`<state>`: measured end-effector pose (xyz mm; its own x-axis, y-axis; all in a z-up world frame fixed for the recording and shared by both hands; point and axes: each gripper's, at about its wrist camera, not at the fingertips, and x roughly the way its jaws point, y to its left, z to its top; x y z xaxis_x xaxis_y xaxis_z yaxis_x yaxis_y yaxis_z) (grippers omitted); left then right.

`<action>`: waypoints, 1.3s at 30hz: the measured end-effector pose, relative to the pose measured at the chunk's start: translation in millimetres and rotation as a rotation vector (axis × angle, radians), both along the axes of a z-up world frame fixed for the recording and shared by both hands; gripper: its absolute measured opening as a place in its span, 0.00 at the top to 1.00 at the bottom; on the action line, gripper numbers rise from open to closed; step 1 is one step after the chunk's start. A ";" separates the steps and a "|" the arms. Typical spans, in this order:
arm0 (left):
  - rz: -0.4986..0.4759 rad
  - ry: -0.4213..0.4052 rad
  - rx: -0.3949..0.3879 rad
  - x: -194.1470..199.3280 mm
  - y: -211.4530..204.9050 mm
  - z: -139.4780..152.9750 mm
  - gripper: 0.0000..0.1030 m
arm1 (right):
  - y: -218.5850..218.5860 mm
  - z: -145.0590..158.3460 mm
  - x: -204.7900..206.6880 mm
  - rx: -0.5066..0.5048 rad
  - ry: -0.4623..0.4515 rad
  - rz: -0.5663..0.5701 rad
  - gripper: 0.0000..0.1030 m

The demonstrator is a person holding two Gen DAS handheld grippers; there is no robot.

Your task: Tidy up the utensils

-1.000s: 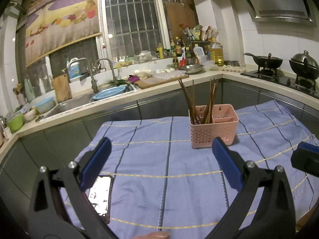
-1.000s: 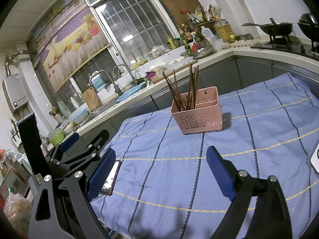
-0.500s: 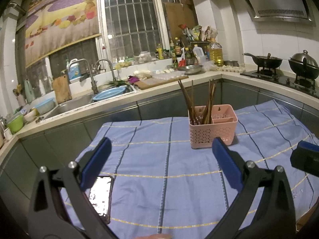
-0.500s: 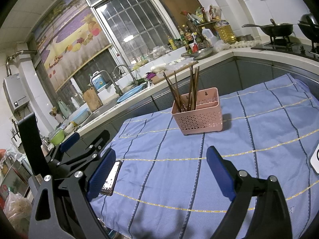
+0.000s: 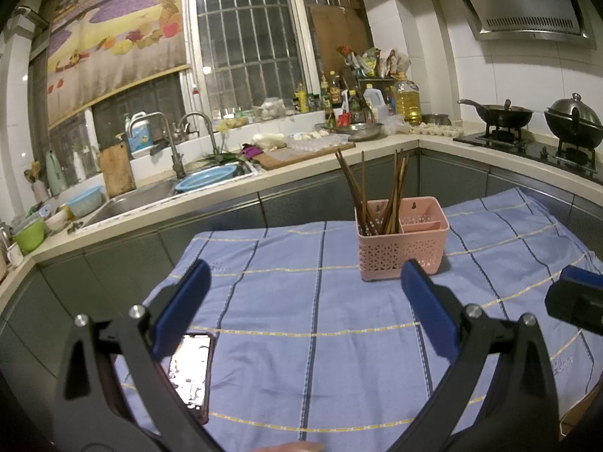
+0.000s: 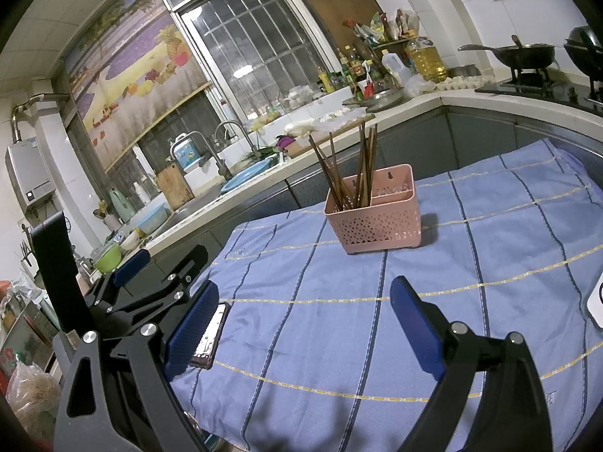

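Note:
A pink perforated utensil basket (image 5: 402, 240) (image 6: 375, 213) stands upright on a blue striped cloth (image 5: 301, 320) (image 6: 471, 263). Several brown chopsticks (image 5: 371, 192) (image 6: 352, 165) lean in its left compartment; the smaller right compartment looks empty. My left gripper (image 5: 307, 297) is open, well short of the basket, with nothing between its blue pads. My right gripper (image 6: 305, 320) is open too and holds nothing. The left gripper also shows at the left edge of the right wrist view, and a corner of the right gripper (image 5: 576, 301) at the right of the left wrist view.
A phone (image 5: 190, 371) (image 6: 209, 335) with a lit screen lies on the cloth's near left. A white object (image 6: 597, 307) sits at the right edge. Behind the cloth runs a counter with a sink (image 5: 143, 196), cutting board (image 5: 301, 156), bottles and a stove with pans (image 5: 527, 120).
Almost nothing: both views shift very slightly, and both grippers stay open and empty.

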<state>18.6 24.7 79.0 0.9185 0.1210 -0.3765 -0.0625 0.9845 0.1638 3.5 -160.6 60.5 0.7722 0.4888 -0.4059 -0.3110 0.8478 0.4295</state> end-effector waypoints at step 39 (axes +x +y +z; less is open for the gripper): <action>-0.001 0.000 0.004 -0.6 -4.2 0.4 0.06 | -1.0 1.2 0.7 0.003 0.004 0.000 0.12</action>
<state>18.0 20.5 79.3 0.9184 0.1221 -0.3763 -0.0620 0.9838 0.1680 4.2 -161.6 61.8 0.7706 0.4900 -0.4075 -0.3095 0.8467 0.4328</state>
